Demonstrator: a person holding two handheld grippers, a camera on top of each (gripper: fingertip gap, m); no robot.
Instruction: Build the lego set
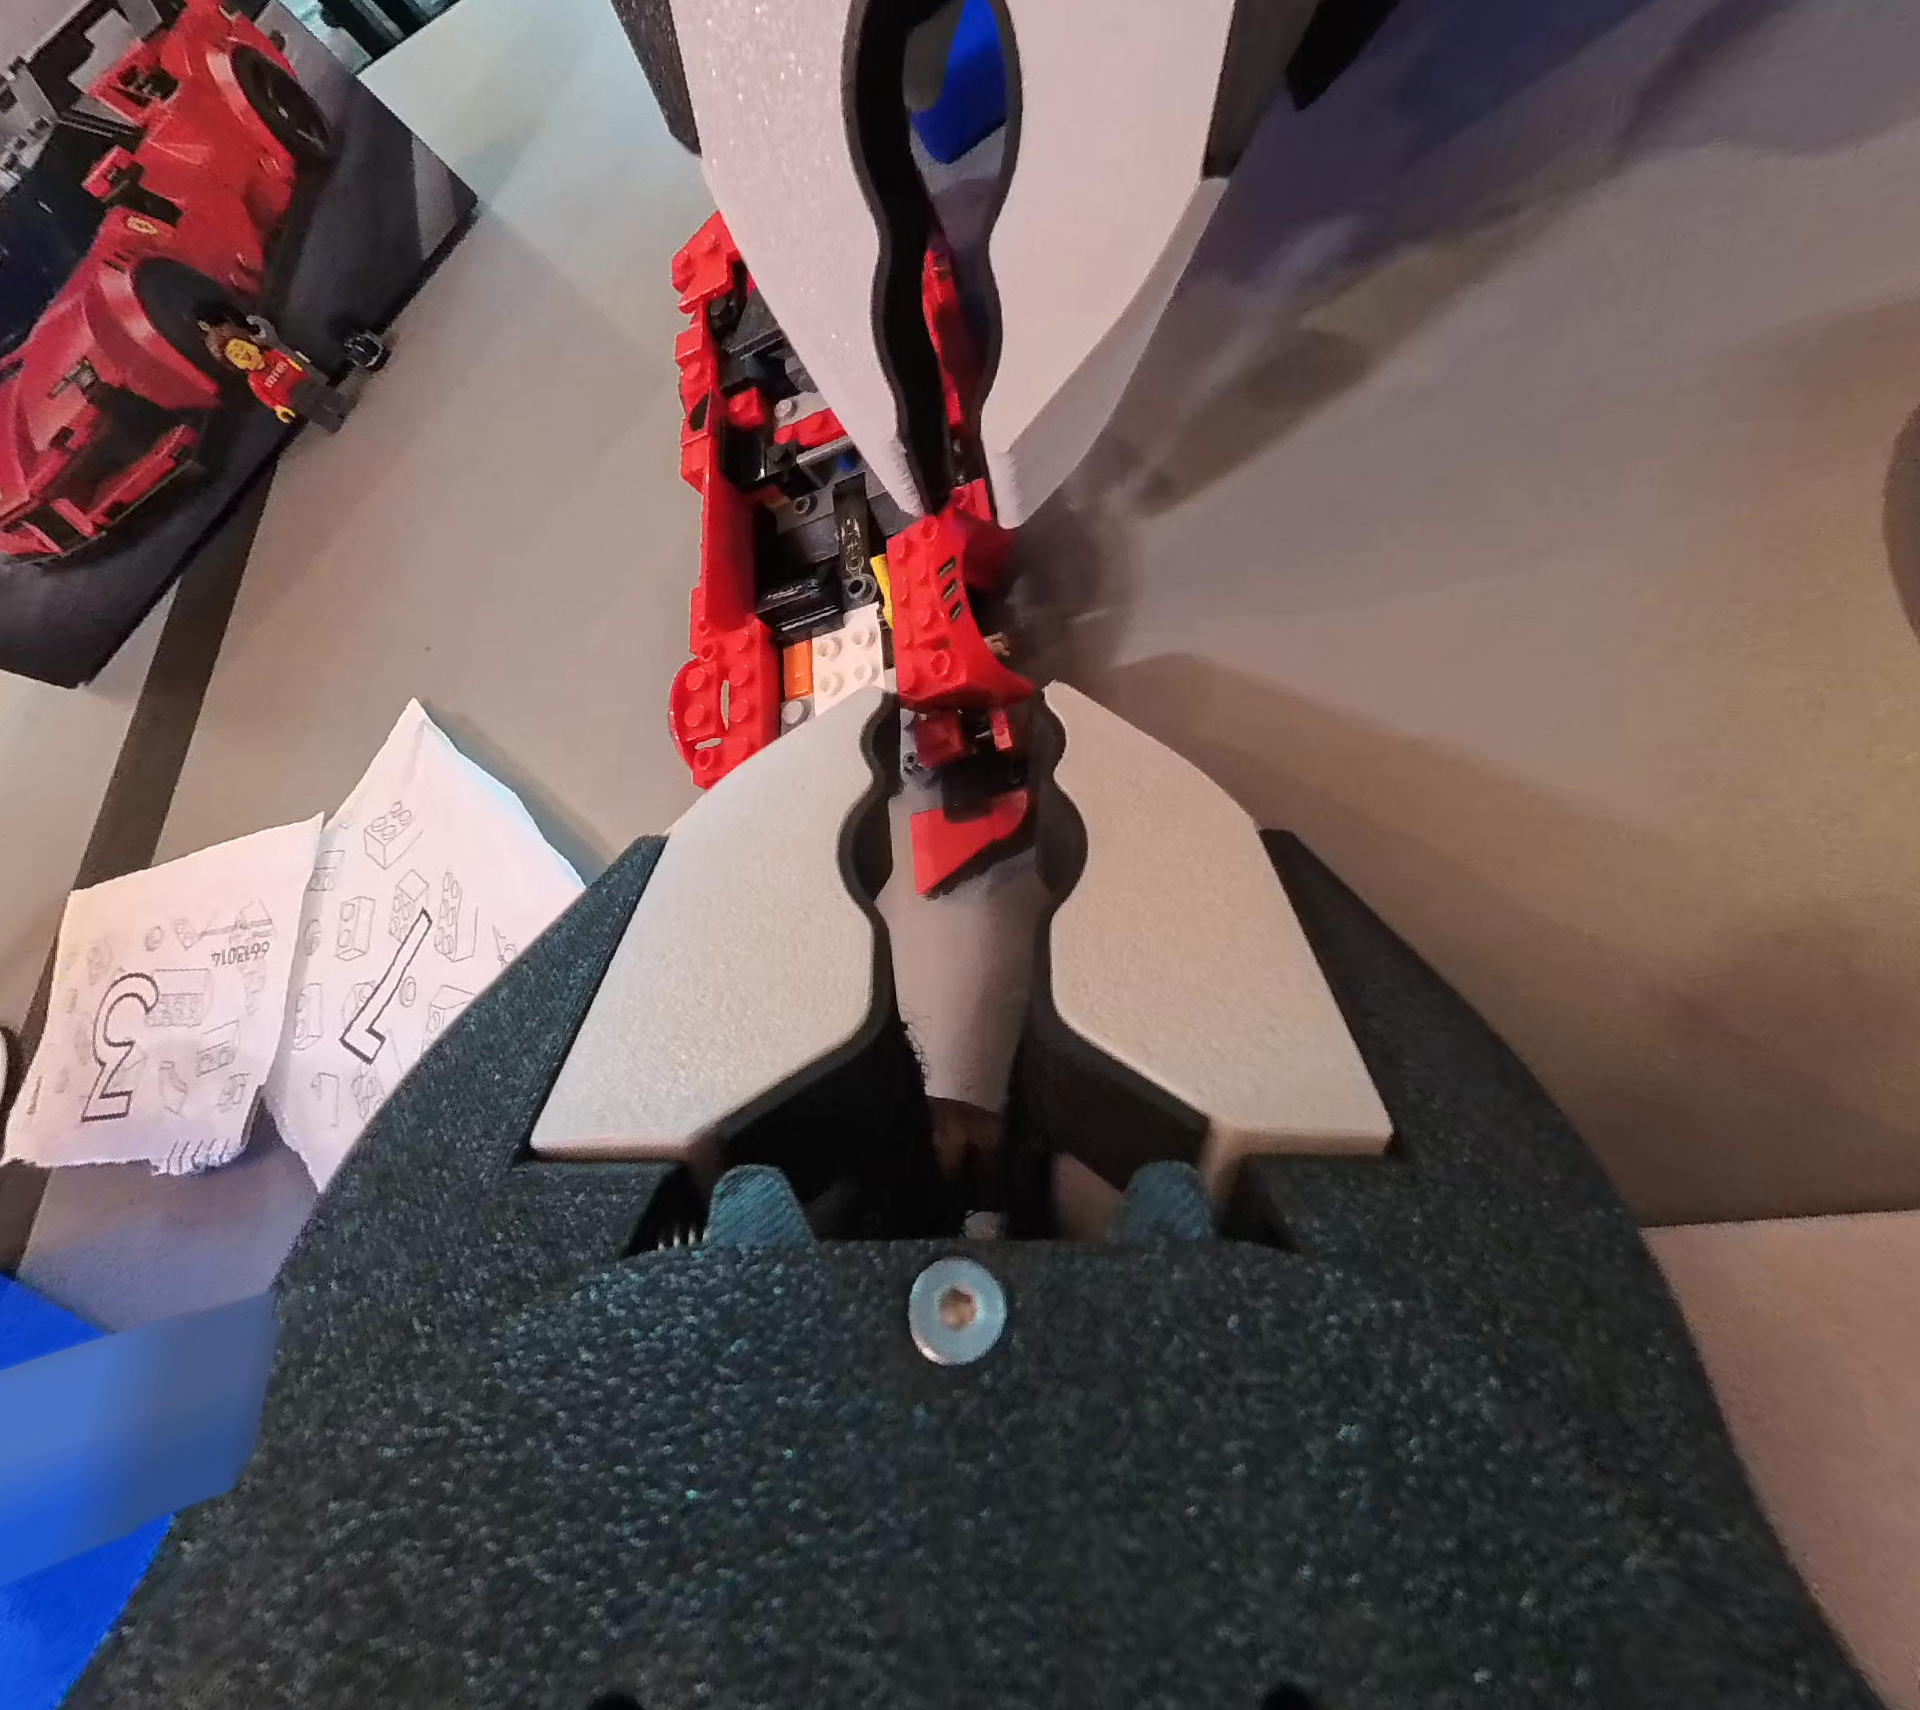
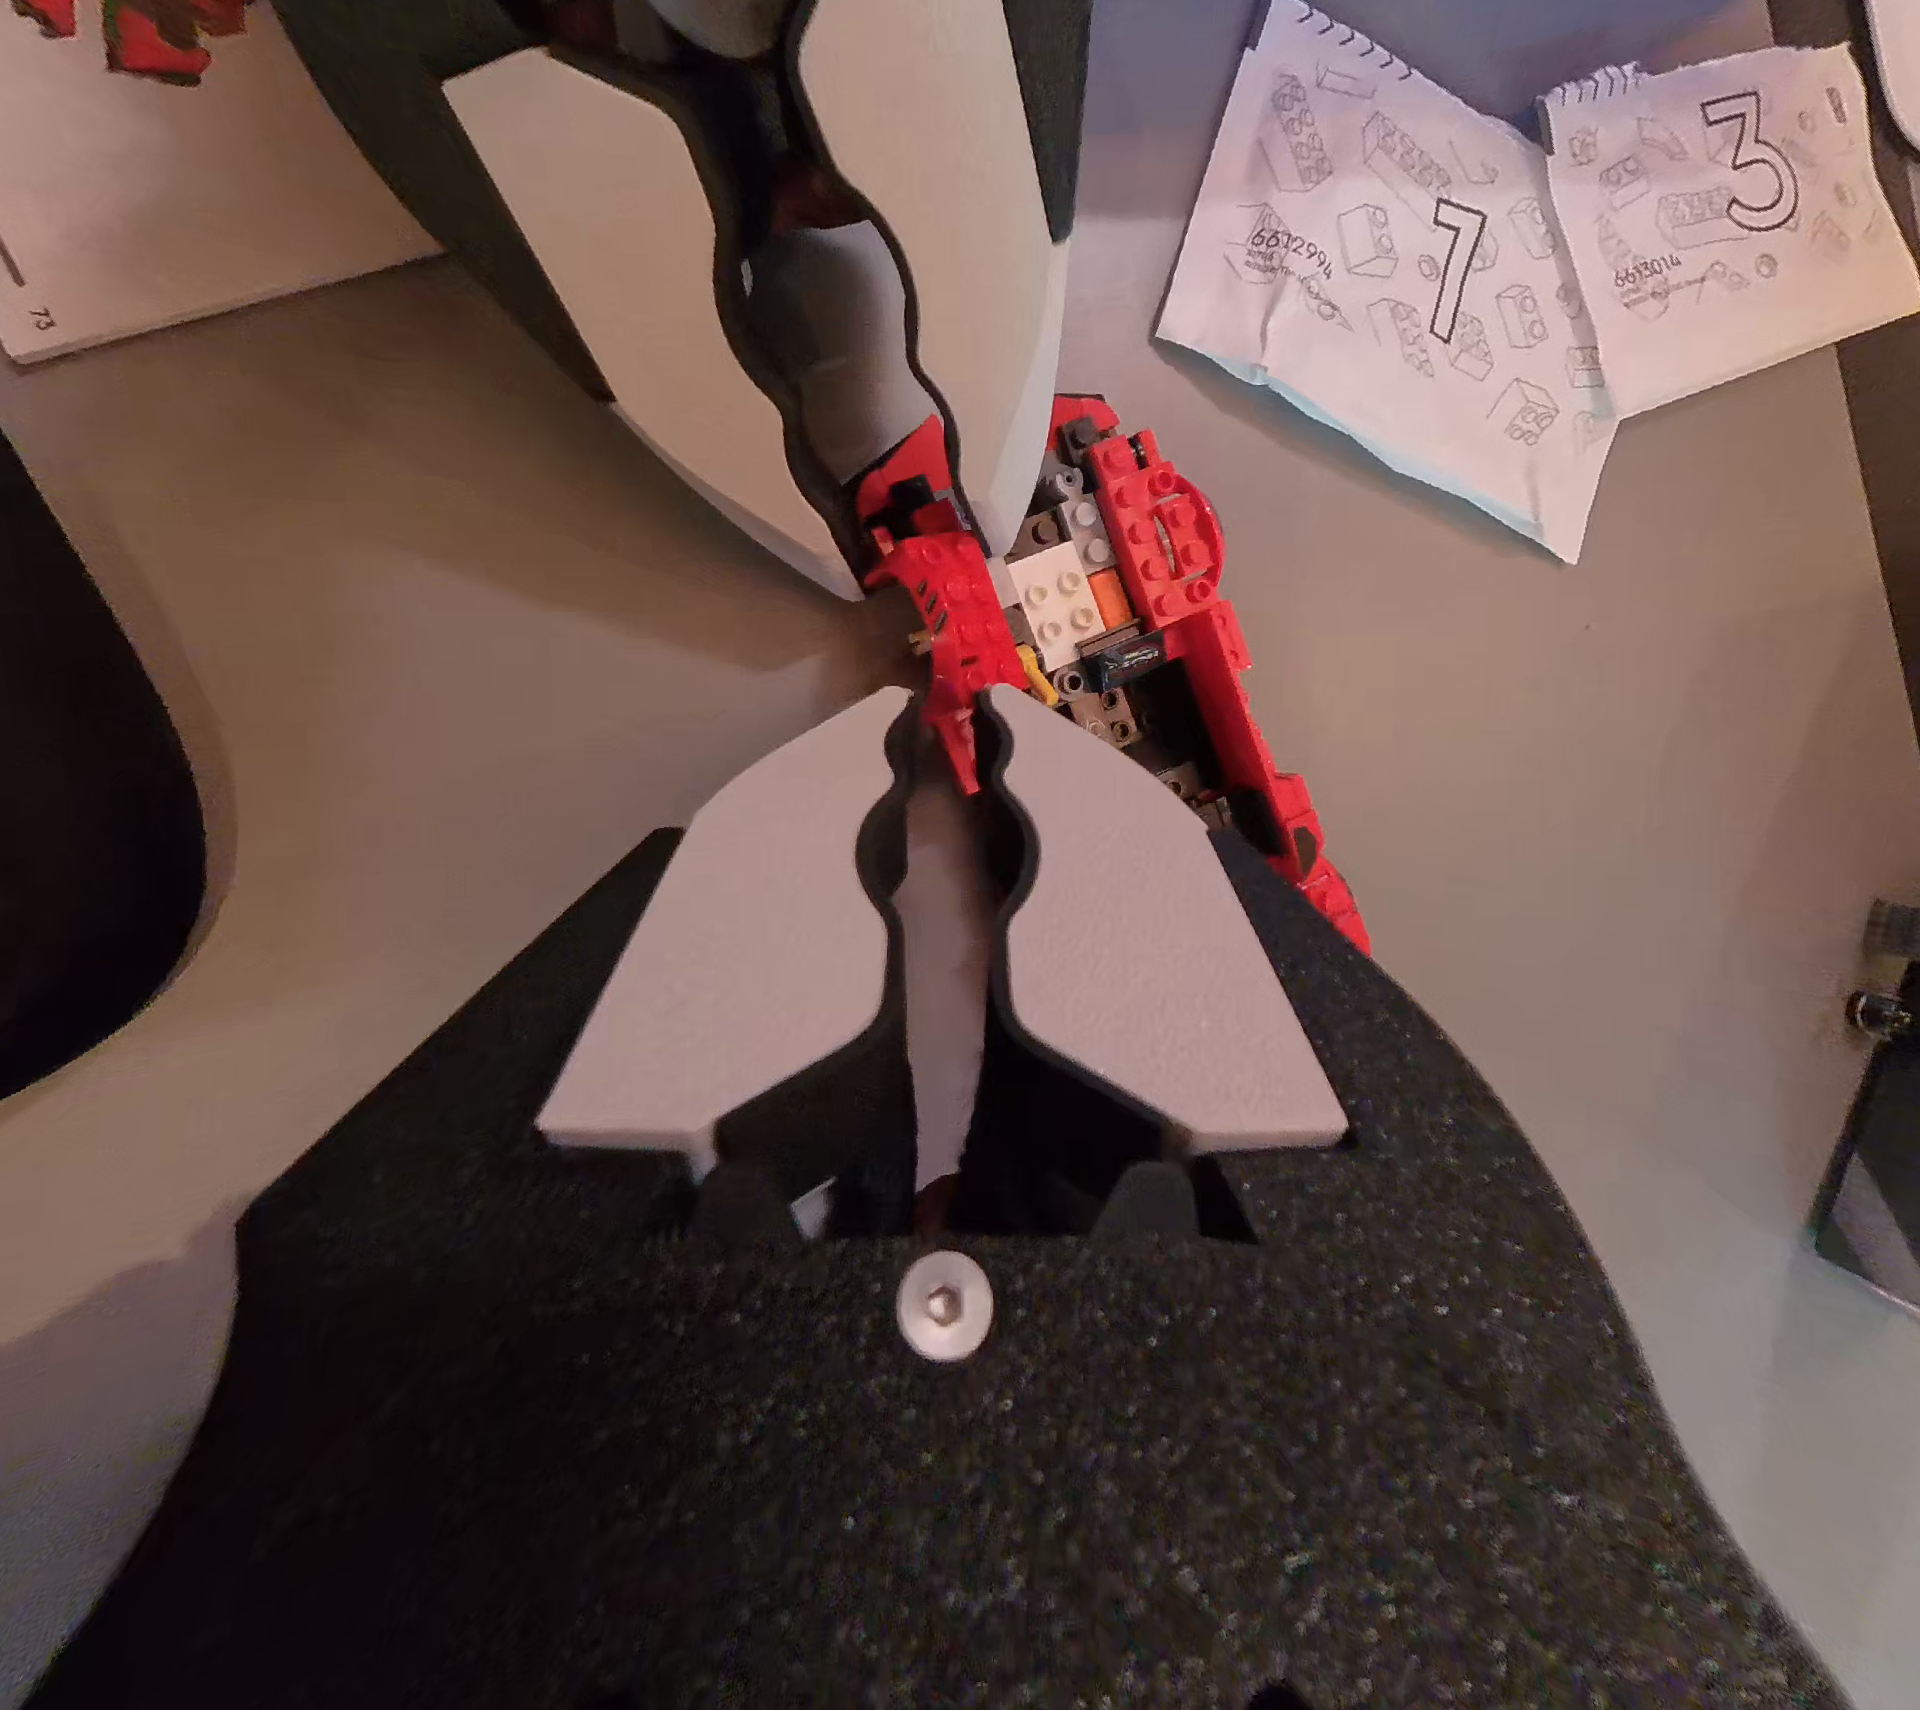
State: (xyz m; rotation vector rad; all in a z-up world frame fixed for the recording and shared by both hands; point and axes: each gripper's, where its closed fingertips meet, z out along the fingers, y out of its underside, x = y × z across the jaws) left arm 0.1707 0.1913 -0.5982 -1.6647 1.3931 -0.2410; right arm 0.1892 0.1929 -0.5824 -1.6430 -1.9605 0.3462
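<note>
A partly built red lego car (image 1: 727, 580) lies on the grey table (image 1: 468, 517), with black, white and orange bricks inside; it also shows in the right wrist view (image 2: 1164, 559). A red slotted fender piece (image 1: 951, 611) sits on the car's near side (image 2: 951, 611). My left gripper (image 1: 961, 710) is shut on the red parts at the car's end. My right gripper (image 2: 951, 715) is shut on the fender section's other end. Each gripper enters the other's view from the top, tips almost meeting over the fender.
The set's box with a red car picture (image 1: 156, 310) lies at the left. Two torn paper bags (image 1: 291, 964) lie near the car, also in the right wrist view (image 2: 1507, 258). An instruction booklet (image 2: 156, 185) and a black object (image 2: 1870, 1089) lie nearby. My left and right fingertips are right by each other. The black object (image 2: 1870, 1089) is about equally far from each gripper, around 30 cm. It is also in sight in the left wrist view (image 1: 395, 305).
</note>
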